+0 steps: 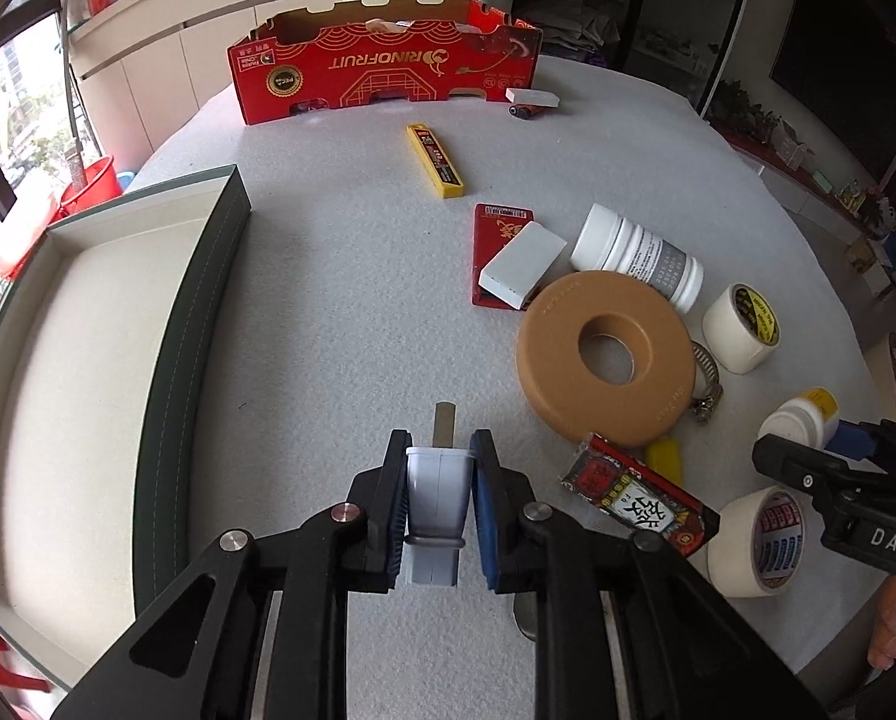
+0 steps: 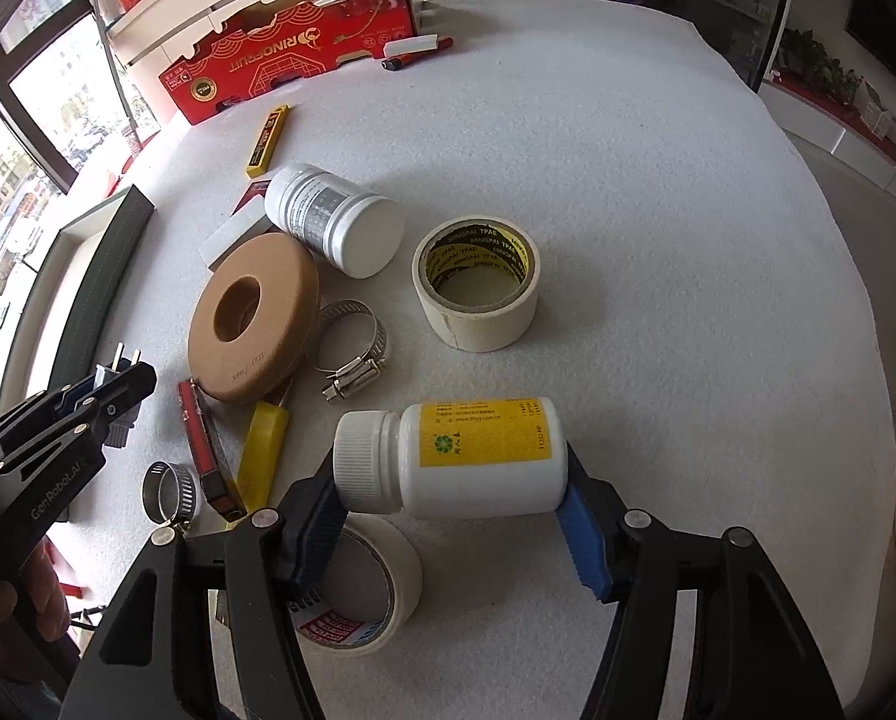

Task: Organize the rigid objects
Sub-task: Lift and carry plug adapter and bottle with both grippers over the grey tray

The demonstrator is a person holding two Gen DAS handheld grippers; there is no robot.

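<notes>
Both grippers loaded.
Our left gripper (image 1: 439,501) jaws clamp the white two-prong plug (image 1: 437,498); right gripper (image 2: 454,522) jaws, half open, grip the yellow-labelled white plastic bottle (image 2: 466,459).

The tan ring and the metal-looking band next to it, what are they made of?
Tan ring: probably matte rubber or dense plastic; its surface is even, dull and without glare, with small raised lettering on the rim. Band: almost certainly steel, a hose clamp; it is thin, silvery and shiny, with a screw housing.

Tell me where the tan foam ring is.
In the left wrist view the tan foam ring lies flat on the table, right of centre, overlapping a white jar, with a metal hose clamp at its right edge.
</notes>
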